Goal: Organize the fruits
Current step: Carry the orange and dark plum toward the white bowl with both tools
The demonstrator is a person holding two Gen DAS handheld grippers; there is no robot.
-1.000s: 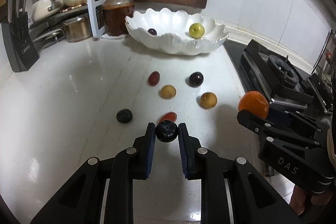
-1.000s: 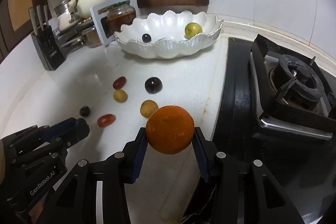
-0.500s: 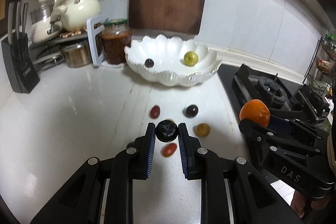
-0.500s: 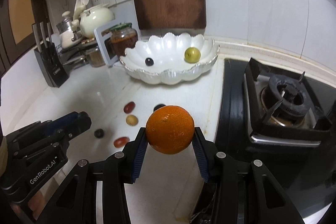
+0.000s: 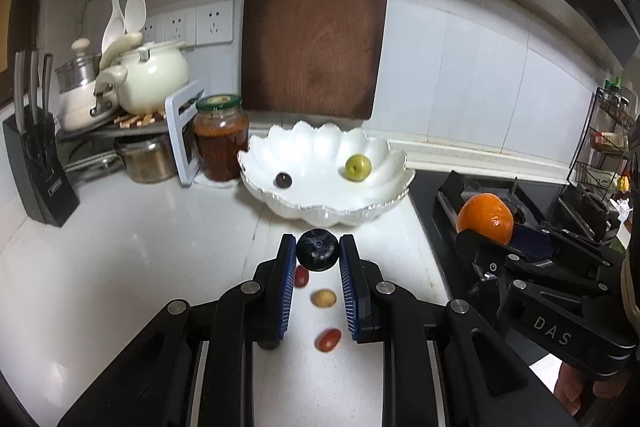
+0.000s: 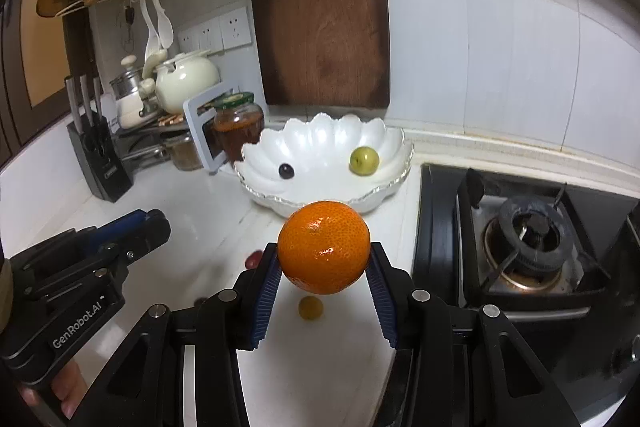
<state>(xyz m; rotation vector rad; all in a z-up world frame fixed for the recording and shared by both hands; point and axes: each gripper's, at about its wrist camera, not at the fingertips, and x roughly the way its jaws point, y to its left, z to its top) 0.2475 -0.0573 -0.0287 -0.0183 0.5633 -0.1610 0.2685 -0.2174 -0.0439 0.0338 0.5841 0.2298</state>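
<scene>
My left gripper (image 5: 318,255) is shut on a dark plum (image 5: 318,250), held above the white counter short of the bowl. My right gripper (image 6: 323,255) is shut on an orange (image 6: 323,246), also lifted, to the right of the left one; the orange (image 5: 485,218) shows in the left wrist view too. The white scalloped bowl (image 5: 340,215) (image 6: 384,139) stands ahead, holding a green fruit (image 5: 358,167) (image 6: 364,159) and a dark grape (image 5: 283,180) (image 6: 286,170). Small fruits lie on the counter below: a red one (image 5: 328,339), a yellow one (image 5: 323,298) (image 6: 311,307), another red one (image 5: 301,277).
A gas stove (image 6: 524,239) sits right of the counter. A jar (image 5: 221,137), a knife block (image 5: 38,167), pots and a white kettle (image 5: 154,75) stand at the back left. A wooden cutting board (image 5: 316,27) leans on the wall behind the bowl.
Both grippers have risen with their fruits and tilted up, so the bowl and wall sit lower and more central in view; the loose fruits on the counter dropped beneath the fingers.
</scene>
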